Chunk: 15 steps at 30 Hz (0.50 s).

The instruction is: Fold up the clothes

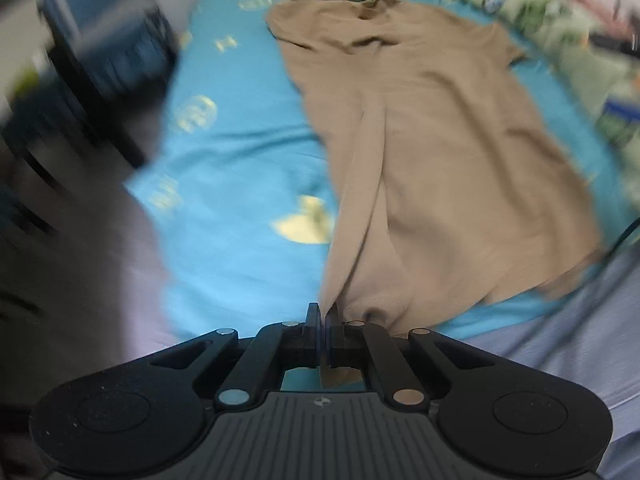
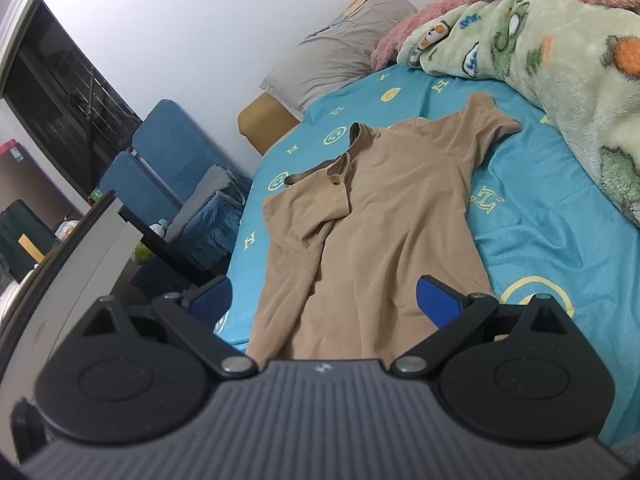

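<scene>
Tan shirt (image 2: 376,216) lies flat on the blue bedsheet (image 2: 540,240), collar far. Left gripper (image 1: 323,316), blurred, appears clamped on the near hem corner; right gripper (image 2: 323,300) hovers spread over the hem, empty. Step: securing the hem; next, pinch the other corner.
</scene>
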Motion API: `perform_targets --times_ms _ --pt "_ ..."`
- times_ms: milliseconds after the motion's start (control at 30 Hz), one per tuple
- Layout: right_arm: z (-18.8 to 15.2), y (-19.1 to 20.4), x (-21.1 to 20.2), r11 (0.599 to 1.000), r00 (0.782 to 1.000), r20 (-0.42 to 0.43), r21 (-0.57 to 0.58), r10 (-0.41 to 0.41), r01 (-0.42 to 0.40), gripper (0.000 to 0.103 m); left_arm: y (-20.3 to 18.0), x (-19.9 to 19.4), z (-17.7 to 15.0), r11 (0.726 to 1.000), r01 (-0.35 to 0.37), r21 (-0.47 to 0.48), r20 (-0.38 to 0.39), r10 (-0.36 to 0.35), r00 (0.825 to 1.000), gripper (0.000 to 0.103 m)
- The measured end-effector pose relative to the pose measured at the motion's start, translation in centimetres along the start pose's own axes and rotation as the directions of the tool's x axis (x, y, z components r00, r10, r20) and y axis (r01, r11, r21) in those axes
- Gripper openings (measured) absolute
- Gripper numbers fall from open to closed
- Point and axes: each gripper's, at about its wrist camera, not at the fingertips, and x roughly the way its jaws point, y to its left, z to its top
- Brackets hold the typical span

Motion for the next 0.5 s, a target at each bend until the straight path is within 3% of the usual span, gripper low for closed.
perform_targets --times_ms 67,167,300,400,500 --pt "0.0 0.1 0.0 1.0 1.0 -0.002 -0.005 -0.003 0.003 0.1 -1.2 -0.7 -0.3 0.995 -0.065 0.079 0.033 0.063 0.998 0.002" --pt "-0.1 0.0 -0.1 1.0 1.0 -0.008 -0.003 0.006 -0.006 0.1 -4.3 -2.1 -1.2 0.978 -0.102 0.183 0.123 0.081 0.989 0.001" --pt "-0.1 -0.2 0.3 0.999 0.999 -0.038 0.031 0.03 -0.029 0.1 -7.6 -3.2 -2.5 0.965 -0.085 0.248 0.183 0.039 0.982 0.001" --pt "0.7 0.2 2.5 0.994 0.986 -0.135 0.065 0.099 -0.091 0.099 -7.8 -3.8 -2.7 0.976 -0.045 0.213 0.202 0.001 0.979 0.001" --pt "2.5 1.3 6.2 0.986 0.964 -0.222 0.1 0.15 -0.131 0.075 -5.7 -4.2 -2.7 0.991 0.012 0.131 0.211 -0.04 0.977 0.001"
